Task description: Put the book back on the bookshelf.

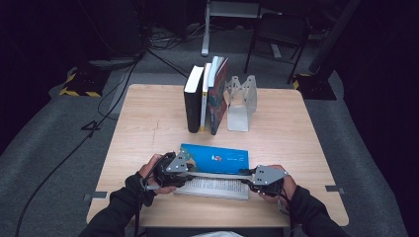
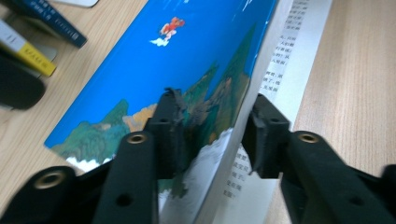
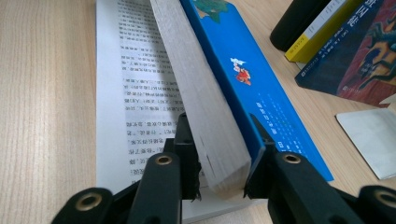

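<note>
Book (image 1: 217, 159) block clamped by my left tool (image 2: 212, 135) and right tool (image 3: 219, 161); I should swing both together, closing it evenly onto the printed page (image 3: 135, 93).

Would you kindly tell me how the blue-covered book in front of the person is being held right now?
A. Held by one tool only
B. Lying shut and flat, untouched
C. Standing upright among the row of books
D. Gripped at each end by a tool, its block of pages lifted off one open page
D: the left tool and right tool each clamp an end of the blue book, raised over a printed page flat on the table.
</note>
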Demonstrator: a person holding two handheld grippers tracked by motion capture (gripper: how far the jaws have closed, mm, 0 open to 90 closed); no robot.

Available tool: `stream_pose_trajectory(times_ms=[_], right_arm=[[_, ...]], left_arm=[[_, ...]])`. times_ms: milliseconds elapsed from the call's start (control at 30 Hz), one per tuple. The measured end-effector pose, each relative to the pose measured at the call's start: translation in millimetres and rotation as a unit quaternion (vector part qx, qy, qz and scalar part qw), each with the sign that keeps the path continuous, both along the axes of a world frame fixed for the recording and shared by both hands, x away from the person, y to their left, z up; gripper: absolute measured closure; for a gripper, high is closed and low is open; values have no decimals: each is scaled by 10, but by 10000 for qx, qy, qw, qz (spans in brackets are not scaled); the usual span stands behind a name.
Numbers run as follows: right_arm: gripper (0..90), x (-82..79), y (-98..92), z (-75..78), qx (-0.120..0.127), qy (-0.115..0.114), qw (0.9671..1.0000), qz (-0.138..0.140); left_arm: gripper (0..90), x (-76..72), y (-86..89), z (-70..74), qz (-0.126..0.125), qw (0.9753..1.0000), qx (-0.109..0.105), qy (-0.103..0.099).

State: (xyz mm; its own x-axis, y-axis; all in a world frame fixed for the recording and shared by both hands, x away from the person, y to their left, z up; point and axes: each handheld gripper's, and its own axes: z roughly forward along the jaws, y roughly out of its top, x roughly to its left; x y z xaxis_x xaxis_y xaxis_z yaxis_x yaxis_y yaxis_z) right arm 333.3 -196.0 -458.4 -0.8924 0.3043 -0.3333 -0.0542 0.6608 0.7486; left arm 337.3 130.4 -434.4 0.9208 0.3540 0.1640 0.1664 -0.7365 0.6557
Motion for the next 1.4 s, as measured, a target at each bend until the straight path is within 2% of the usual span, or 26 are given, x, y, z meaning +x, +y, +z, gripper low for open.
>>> stream_pose_trajectory(times_ms=[100,167,267,333,467,567,600,633,667,767,833,900,933,1000,1100,1133,1267,1400], right_arm=[[730,-19,28,36,-59,-84,9999,-32],[734,-23,34,42,-60,-107,9999,-35],[739,-38,65,79,-70,-122,9999,-70],[739,-44,83,94,-103,-127,9998,-64],[740,-57,118,113,-138,-148,9998,-56],[740,-67,154,125,-165,-149,9998,-24],[739,-69,164,130,-157,-147,9998,-23],[736,-73,174,134,-164,-148,9998,-7],[729,-75,181,131,-160,-158,9997,-6],[662,-38,157,120,-20,-13,9999,113],[536,23,121,90,135,91,9998,73],[520,78,97,60,103,162,9998,5],[544,132,70,28,67,230,9997,-36],[636,181,34,1,165,372,9992,54],[689,162,72,18,-1,132,9996,232],[696,151,95,35,-61,99,9997,233],[717,125,142,109,-36,72,9998,168],[730,86,195,150,-104,-1,9997,209]], left_arm=[[566,-80,-68,53,14,10000,-35,21],[566,-136,-142,69,86,9999,103,-32],[523,-171,-227,33,289,9995,89,35],[516,-201,-297,-1,372,9989,265,-72],[520,-198,-384,-62,514,9984,221,-79],[544,-210,-478,-104,668,9972,254,-229],[565,-221,-499,-113,700,9965,274,-364],[644,-222,-503,-117,704,9961,323,-428],[678,-219,-498,-122,700,9961,320,-434],[701,-190,-466,-130,606,9973,286,-313],[706,-156,-434,-140,499,9983,224,-182],[708,-147,-417,-129,460,9985,218,-179],[712,-133,-399,-124,441,9988,160,-154],[716,-100,-356,-116,409,9991,66,-50],[712,-97,-328,-94,428,9990,115,-64],[704,-113,-332,-85,481,9987,136,-136],[624,-120,-345,-78,664,9977,62,-101],[604,-158,-415,-77,769,9969,45,-162]])
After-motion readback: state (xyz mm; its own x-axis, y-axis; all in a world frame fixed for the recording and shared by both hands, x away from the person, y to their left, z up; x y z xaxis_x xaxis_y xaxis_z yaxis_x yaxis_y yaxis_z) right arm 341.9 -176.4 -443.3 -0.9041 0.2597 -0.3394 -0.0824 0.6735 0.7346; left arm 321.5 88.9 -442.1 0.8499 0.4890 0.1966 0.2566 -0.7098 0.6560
